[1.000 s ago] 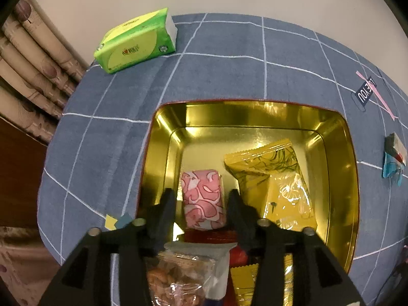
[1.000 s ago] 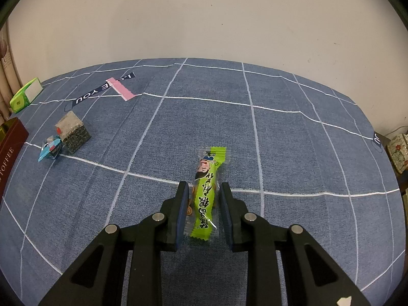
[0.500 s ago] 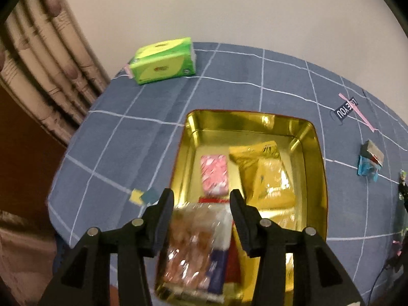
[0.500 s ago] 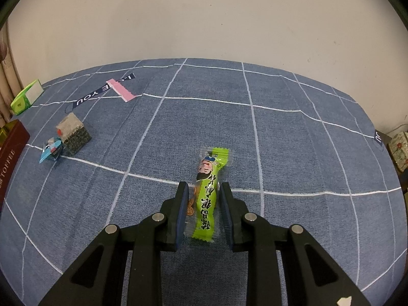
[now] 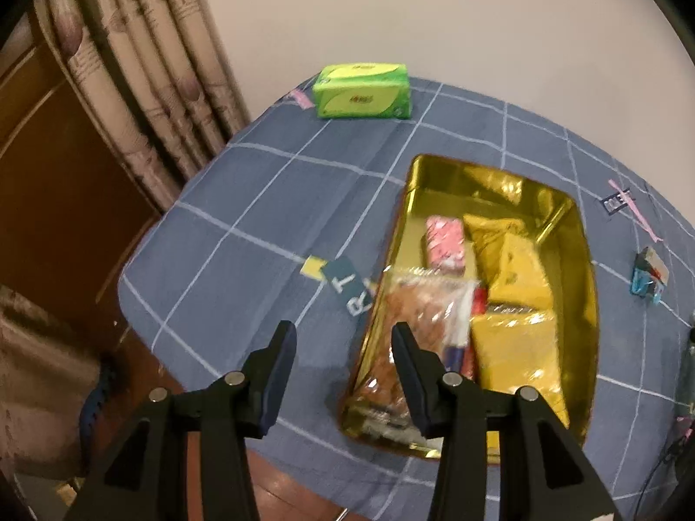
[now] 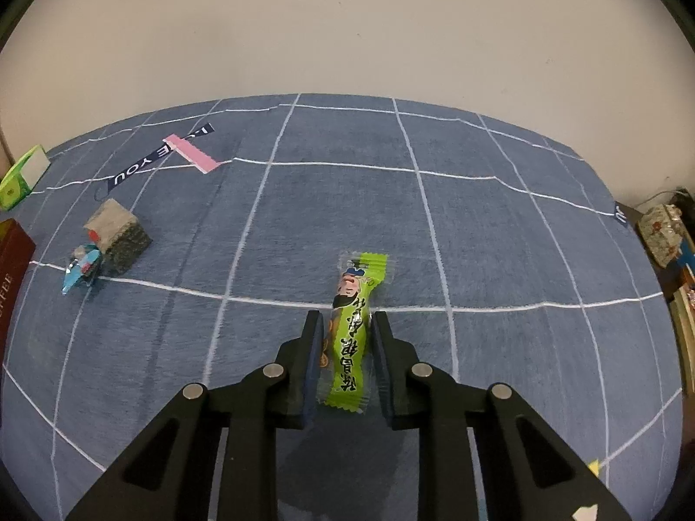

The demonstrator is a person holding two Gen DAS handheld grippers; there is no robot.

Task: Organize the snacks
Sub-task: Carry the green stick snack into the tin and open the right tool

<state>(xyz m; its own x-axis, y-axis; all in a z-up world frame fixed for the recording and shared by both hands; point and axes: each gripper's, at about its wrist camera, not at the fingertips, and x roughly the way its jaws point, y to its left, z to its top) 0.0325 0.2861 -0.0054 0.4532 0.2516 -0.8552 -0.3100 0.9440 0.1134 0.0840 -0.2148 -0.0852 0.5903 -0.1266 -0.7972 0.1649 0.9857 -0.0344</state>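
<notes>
right gripper (image 6: pixel 343 338): jaws closed on the green candy stick (image 6: pixel 351 330), pads pressing the wrapper's mid-length w/ both ends free; the stick is pinched where it lay on the blue checked cloth (image 6: pixel 499 239), not visibly lifted, whereas a sec. ago the pads only flanked it w/ a small gap. left gripper (image 5: pixel 343 347): jaws partly open, nothing betw. them; a sec. ago it hung low inside the gold tin (image 5: pixel 584 325) by the pink-patterned pack (image 5: pixel 444 245), now it has backed up and off toward the tin's curtain-side edge, over bare cloth. tin contents: pink-patterned pack, yellow packs (image 5: pixel 514 304), clear bag of brown snacks (image 5: pixel 417 321) along the near wall. outward on the cloth, right view: grey block snack (image 6: pixel 117 234) and small blue-wrapped sweet (image 6: pixel 82 269), touching, well apart from the stick; green tissue pack (image 5: pixel 362 92) at the far edge, not a snack. reading: left-side drop looks done and the tin mouth is clear; the stick appears secured, so the next step is prob. a lift and carry to the tin. two loose items remain.
</notes>
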